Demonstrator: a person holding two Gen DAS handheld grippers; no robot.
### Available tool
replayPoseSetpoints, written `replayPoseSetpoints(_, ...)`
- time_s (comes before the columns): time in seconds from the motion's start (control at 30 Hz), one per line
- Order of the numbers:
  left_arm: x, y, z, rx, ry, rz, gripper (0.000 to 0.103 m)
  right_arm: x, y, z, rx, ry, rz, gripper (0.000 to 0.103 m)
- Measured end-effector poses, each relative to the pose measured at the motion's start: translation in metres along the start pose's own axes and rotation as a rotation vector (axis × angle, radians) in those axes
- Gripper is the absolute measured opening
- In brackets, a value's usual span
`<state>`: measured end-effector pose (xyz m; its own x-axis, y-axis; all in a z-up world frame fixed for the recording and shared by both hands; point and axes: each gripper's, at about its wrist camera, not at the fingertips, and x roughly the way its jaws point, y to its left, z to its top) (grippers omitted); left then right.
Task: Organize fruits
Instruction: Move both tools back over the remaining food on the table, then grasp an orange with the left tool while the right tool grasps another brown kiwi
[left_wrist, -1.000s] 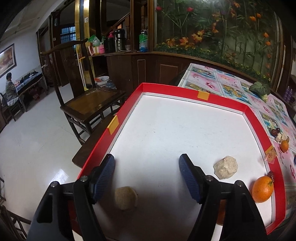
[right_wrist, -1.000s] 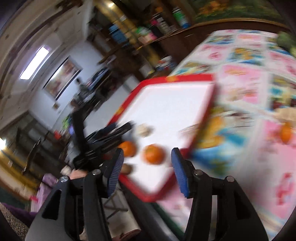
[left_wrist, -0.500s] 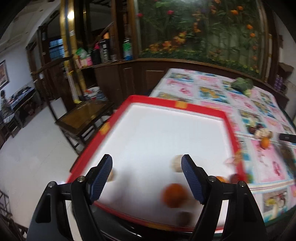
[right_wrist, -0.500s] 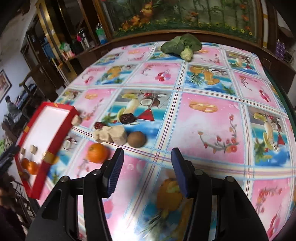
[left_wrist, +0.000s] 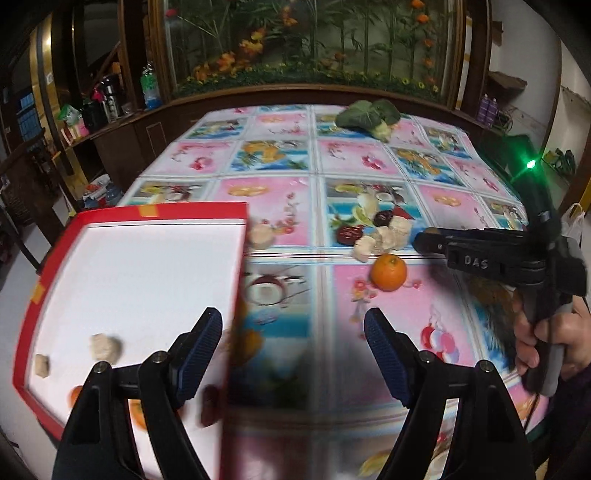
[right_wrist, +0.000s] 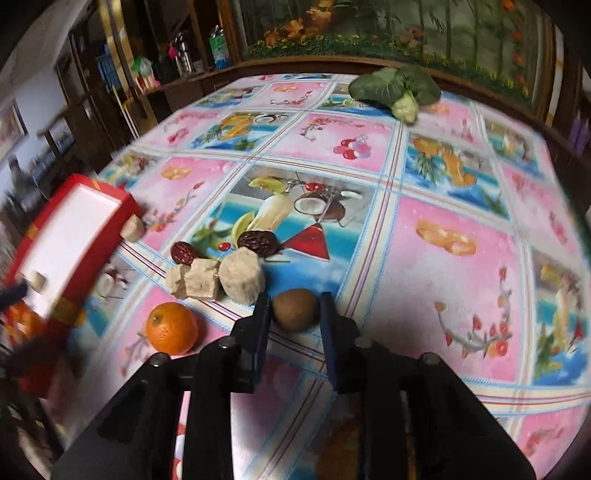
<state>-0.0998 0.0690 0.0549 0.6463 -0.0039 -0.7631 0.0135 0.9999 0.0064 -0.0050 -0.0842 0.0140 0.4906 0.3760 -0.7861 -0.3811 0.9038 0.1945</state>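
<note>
My right gripper (right_wrist: 295, 312) is shut on a brown kiwi (right_wrist: 295, 308) that rests on the tablecloth. To its left lie an orange (right_wrist: 171, 326), pale taro chunks (right_wrist: 218, 280) and two red dates (right_wrist: 258, 240). The red-rimmed white tray (left_wrist: 140, 212) sits at the table's left edge and holds pale chunks (left_wrist: 105, 347) and oranges (left_wrist: 75, 395). My left gripper (left_wrist: 293, 354) is open and empty, low over the tray's right rim. The right gripper (left_wrist: 424, 240) also shows in the left wrist view, by the orange (left_wrist: 388, 272).
A green leafy vegetable (right_wrist: 397, 90) lies at the table's far side. One pale chunk (right_wrist: 132, 229) lies just outside the tray's rim. A wooden cabinet with bottles (left_wrist: 110, 99) stands at the back left. The patterned tablecloth (right_wrist: 461, 221) stretches to the right.
My right gripper has moved down to the kiwi and shut on it. My left gripper has swung right, from over the tray toward the tablecloth, still open.
</note>
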Motion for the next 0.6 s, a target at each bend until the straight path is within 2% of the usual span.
replayPoseSetpoints(0.2,0.032,-0.034,0.012,-0.011,0.043,-0.007,0.079,-0.024,-0.048,0.005,0.238,-0.052,0.122,0.028)
replayPoseSetpoints(0.27,0.042,-0.041,0.015,-0.016,0.055,-0.008,0.079,-0.032,-0.058,0.005,0.298,-0.078,0.130,0.028)
replayPoseSetpoints(0.47,0.054,-0.058,0.021,-0.007,0.056,-0.005,0.078,-0.037,-0.062,0.007,0.333,-0.092,0.145,0.028)
replayPoseSetpoints(0.53,0.059,-0.060,0.022,-0.007,0.067,-0.003,0.061,-0.039,-0.059,0.007,0.324,-0.095,0.159,0.028)
replayPoseSetpoints(0.6,0.063,-0.061,0.022,-0.010,0.086,-0.021,0.057,-0.042,-0.057,0.007,0.311,-0.103,0.159,0.028)
